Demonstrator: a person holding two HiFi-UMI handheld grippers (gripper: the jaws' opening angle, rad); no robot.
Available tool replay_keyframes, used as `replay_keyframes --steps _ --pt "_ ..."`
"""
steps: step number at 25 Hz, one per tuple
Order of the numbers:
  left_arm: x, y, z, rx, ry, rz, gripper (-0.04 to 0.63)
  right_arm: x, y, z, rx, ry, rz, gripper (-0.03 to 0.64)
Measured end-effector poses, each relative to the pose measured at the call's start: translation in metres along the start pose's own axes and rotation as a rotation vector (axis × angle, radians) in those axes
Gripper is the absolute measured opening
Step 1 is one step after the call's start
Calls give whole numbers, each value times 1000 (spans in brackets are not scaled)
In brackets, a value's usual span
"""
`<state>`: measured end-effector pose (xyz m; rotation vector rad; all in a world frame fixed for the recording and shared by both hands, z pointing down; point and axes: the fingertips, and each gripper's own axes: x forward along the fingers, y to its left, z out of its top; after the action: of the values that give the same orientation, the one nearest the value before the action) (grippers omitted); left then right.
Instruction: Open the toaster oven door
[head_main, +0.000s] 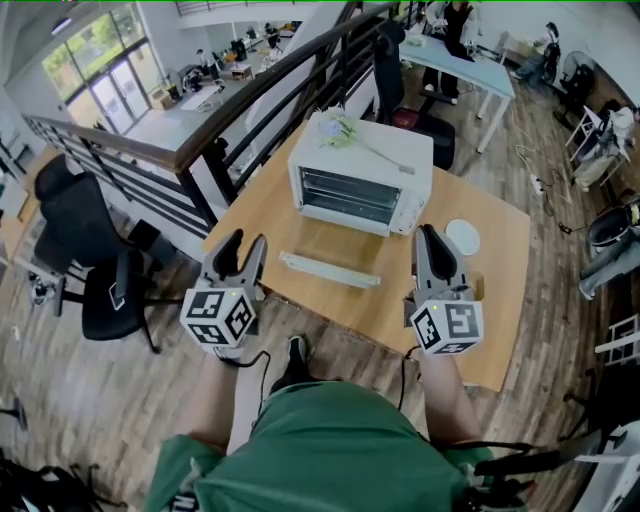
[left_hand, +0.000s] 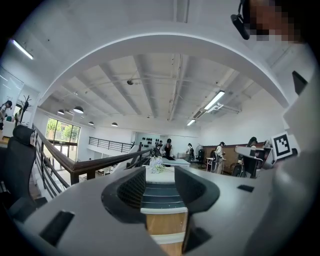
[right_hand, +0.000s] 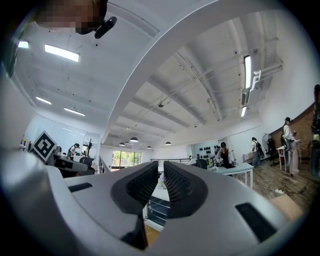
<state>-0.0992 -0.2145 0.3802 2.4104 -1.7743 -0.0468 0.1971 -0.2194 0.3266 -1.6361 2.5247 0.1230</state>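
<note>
A white toaster oven (head_main: 360, 180) stands at the far side of the wooden table (head_main: 490, 330), its dark front toward me. Its glass door appears folded down flat, with the white handle bar (head_main: 330, 270) nearest me. My left gripper (head_main: 246, 240) hovers over the table's left near corner, open and empty; in the left gripper view (left_hand: 159, 172) the toaster oven (left_hand: 162, 195) shows between its jaws, well ahead. My right gripper (head_main: 430, 232) hovers right of the handle, jaws closed to a thin slit with nothing in them (right_hand: 161, 167). Neither gripper touches the oven.
A small bunch of flowers (head_main: 342, 130) lies on top of the oven. A white round disc (head_main: 462, 237) rests on the table right of it. A dark railing (head_main: 250, 100) runs behind the table, and a black office chair (head_main: 100, 270) stands at the left.
</note>
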Motion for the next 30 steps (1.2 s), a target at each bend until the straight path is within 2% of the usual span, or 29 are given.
replay_keyframes --steps 30 --pt "6 3 -1 7 14 17 193 5 -3 3 20 1 25 54"
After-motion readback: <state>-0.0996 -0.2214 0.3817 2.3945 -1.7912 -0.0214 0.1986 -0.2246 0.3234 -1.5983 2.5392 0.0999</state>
